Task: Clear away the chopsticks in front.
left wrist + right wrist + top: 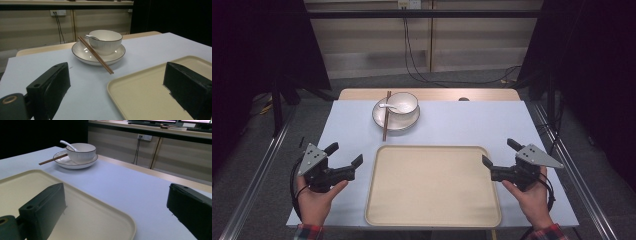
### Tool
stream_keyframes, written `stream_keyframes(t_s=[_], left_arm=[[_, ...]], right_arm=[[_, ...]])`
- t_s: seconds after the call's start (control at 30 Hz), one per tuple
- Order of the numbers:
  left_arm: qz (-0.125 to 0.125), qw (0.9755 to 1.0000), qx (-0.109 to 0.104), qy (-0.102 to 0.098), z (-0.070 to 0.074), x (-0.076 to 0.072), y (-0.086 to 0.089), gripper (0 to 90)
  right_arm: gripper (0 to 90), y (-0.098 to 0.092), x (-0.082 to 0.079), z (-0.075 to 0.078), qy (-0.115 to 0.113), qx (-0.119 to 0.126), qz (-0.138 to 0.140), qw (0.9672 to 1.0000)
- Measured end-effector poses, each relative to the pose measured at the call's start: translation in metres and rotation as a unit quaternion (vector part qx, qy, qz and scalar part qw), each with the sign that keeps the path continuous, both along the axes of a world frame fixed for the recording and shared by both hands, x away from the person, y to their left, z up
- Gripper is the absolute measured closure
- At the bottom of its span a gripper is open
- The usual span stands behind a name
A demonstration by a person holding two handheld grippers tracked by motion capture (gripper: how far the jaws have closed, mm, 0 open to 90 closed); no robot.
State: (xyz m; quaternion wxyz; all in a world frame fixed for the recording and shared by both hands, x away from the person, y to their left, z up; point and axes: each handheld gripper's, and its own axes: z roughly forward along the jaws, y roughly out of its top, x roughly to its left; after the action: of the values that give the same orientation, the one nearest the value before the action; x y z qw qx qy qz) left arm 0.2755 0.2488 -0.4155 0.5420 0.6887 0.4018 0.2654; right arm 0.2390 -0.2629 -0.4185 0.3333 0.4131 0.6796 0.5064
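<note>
The flat beige rectangular plastic tray (432, 187) is lying at the near middle of the pale blue counter (462, 125). The left gripper (346, 154) and right gripper (498, 152) are hovering just beside its short edges, jaws spread, pinching nothing. Beyond it, a white ceramic bowl (402, 103) is sitting on a white plate (412, 121).

- A white bowl (402, 103) with a dark rim stands on a shallow plate (397, 128) of the same make, at the far side of the table.
- A white spoon (388, 105) rests in the bowl, its handle over the rim.
- A pair of brown chopsticks (386, 117) lies across the plate's rim, just beside the bowl.
- A pale blue-grey cover (462, 125) lies over the wooden table (432, 94), whose far edge stays bare.
- Black cables (412, 65) hang from a wall socket (408, 4) to the floor.
</note>
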Motion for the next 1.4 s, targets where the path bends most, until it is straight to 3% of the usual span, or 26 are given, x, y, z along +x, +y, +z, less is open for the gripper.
stream_keyframes(t_s=[0.33, 0.43, 0.5, 0.6, 0.7, 0.73, 0.83, 0.93, 1.03, 1.2, 1.4], left_arm=[[0.002, 0.9998, 0.0, 0.02, -0.008, 0.02, -0.012, 6.8], [0.004, 0.9998, 0.007, 0.02, -0.007, 0.033, -0.017, 7.4], [0.017, 0.9996, -0.003, 0.024, -0.006, 0.042, -0.023, 7.4], [0.025, 0.999, 0.011, 0.035, -0.006, 0.061, -0.034, 8.3], [0.028, 0.9987, 0.02, 0.039, -0.007, 0.072, -0.039, 8.4], [0.027, 0.9982, 0.027, 0.046, -0.009, 0.082, -0.044, 8.7], [0.031, 0.9978, 0.024, 0.052, -0.01, 0.091, -0.048, 8.7], [0.028, 0.9975, 0.034, 0.056, -0.012, 0.101, -0.055, 8.6], [0.03, 0.9966, 0.043, 0.063, -0.014, 0.111, -0.059, 8.7], [0.05, 0.9951, 0.04, 0.075, -0.018, 0.127, -0.06, 8.9], [0.077, 0.9921, 0.054, 0.083, -0.024, 0.144, -0.059, 13.1]], right_arm=[[1.8, 0.0, 0.006, -0.005, 0.013, -0.002, 0.001, 0.9999], [1.7, 0.0, 0.005, -0.005, 0.012, 0.002, 0.004, 0.9999], [1.6, -0.001, 0.004, -0.005, 0.011, 0.003, 0.007, 0.9999], [1.8, 0.0, 0.001, -0.007, 0.015, 0.002, 0.011, 0.9998], [1.8, -0.001, 0.001, -0.007, 0.014, 0.003, 0.012, 0.9998], [1.6, -0.001, 0.001, -0.007, 0.016, 0.006, 0.014, 0.9998], [1.5, -0.001, 0.0, -0.007, 0.016, 0.007, 0.016, 0.9997], [1.5, -0.001, 0.0, -0.007, 0.017, 0.008, 0.017, 0.9997], [1.7, 0.0, 0.0, -0.007, 0.016, 0.007, 0.02, 0.9996], [1.9, 0.001, 0.0, -0.007, 0.017, 0.011, 0.026, 0.9995], [1.9, 0.002, 0.001, -0.006, 0.015, 0.017, 0.033, 0.9992]])
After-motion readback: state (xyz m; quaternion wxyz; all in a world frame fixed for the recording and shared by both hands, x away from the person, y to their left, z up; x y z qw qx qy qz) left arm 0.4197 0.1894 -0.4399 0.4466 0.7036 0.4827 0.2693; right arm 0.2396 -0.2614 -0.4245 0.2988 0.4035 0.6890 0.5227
